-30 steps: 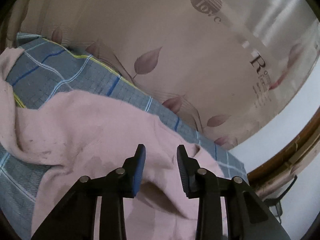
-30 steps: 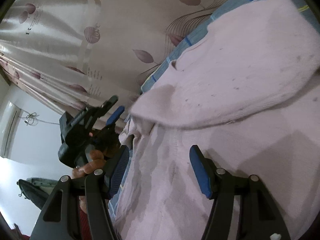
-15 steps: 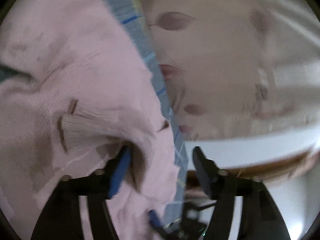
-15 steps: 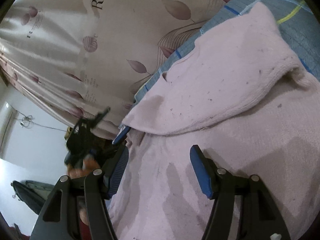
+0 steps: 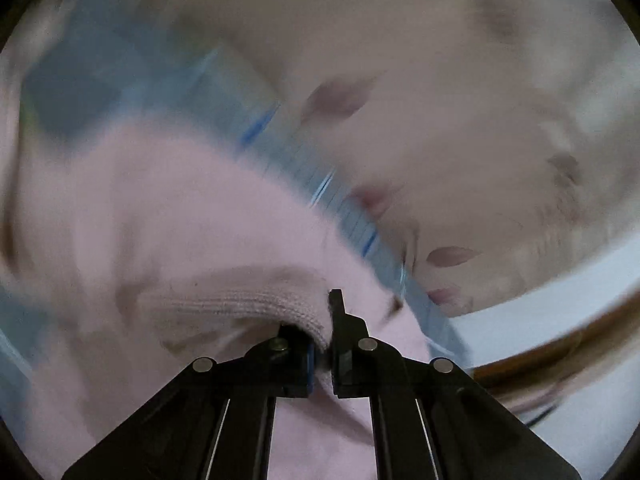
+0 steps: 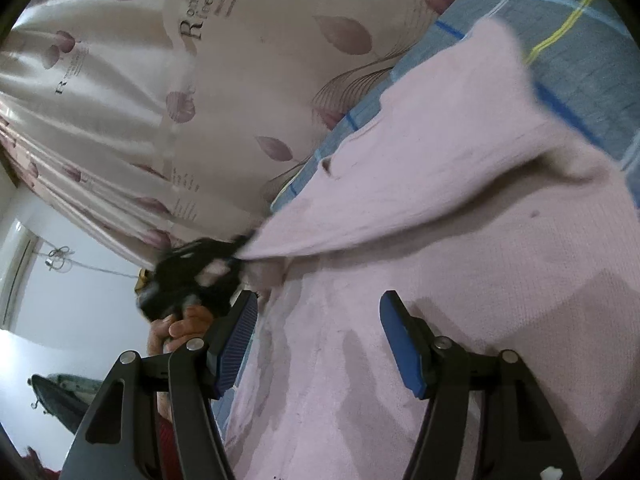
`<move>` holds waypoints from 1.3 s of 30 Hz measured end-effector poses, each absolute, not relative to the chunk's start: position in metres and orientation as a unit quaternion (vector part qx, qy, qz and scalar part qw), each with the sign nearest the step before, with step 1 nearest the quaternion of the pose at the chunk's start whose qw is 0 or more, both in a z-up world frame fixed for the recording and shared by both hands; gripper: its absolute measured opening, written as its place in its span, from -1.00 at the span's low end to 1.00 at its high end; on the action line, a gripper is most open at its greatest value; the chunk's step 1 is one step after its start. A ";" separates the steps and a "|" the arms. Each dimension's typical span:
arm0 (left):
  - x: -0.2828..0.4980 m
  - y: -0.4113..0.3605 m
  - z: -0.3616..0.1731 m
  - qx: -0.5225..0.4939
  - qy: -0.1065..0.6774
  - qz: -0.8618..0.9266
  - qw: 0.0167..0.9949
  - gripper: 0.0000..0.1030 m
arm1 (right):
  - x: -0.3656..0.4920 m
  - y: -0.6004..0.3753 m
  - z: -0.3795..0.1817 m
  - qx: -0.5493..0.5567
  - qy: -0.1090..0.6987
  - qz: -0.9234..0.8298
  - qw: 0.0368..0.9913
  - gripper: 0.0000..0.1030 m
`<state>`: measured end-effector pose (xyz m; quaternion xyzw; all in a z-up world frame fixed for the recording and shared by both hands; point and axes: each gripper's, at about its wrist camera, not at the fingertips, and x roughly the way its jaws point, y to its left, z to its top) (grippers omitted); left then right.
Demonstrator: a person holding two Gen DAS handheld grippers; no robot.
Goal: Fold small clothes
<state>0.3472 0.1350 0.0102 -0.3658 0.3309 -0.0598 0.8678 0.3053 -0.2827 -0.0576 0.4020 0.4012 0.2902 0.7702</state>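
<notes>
A pale pink knit garment (image 5: 168, 216) lies spread on a blue checked sheet (image 5: 280, 152). My left gripper (image 5: 329, 320) is shut on a ribbed edge of the pink garment (image 6: 460, 208), which bunches between its fingers. In the right wrist view the left gripper (image 6: 236, 246) shows blurred at the cloth's left end, pulling a flap taut above the rest, with a person's hand (image 6: 180, 324) behind it. My right gripper (image 6: 320, 316) stands open just above the lower layer of the pink cloth, with no cloth between its blue pads (image 6: 398, 348).
A cream curtain with pink leaves and printed lettering (image 6: 180, 92) hangs behind the sheet's far edge. The blue checked sheet (image 6: 560, 56) shows bare at the upper right. A white wall (image 6: 60, 280) and a dark object (image 6: 60, 396) sit at the lower left.
My left gripper opened wider around the garment's edge, then shut on it. The flap has been drawn taut. The right gripper shifted slightly and stayed open.
</notes>
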 end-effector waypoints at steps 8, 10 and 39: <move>0.348 0.153 -0.048 -0.322 0.358 -0.070 0.873 -0.90 | 0.304 -0.309 -0.060 0.427 0.388 0.263 0.773 0.18; 0.347 0.163 -0.068 -0.349 0.362 -0.063 0.862 -0.90 | 0.307 -0.312 -0.056 0.423 0.390 0.248 0.780 0.18; 0.330 0.172 -0.074 -0.374 0.322 -0.022 0.869 0.08 | 0.330 -0.340 -0.042 0.413 0.404 0.162 0.800 -0.82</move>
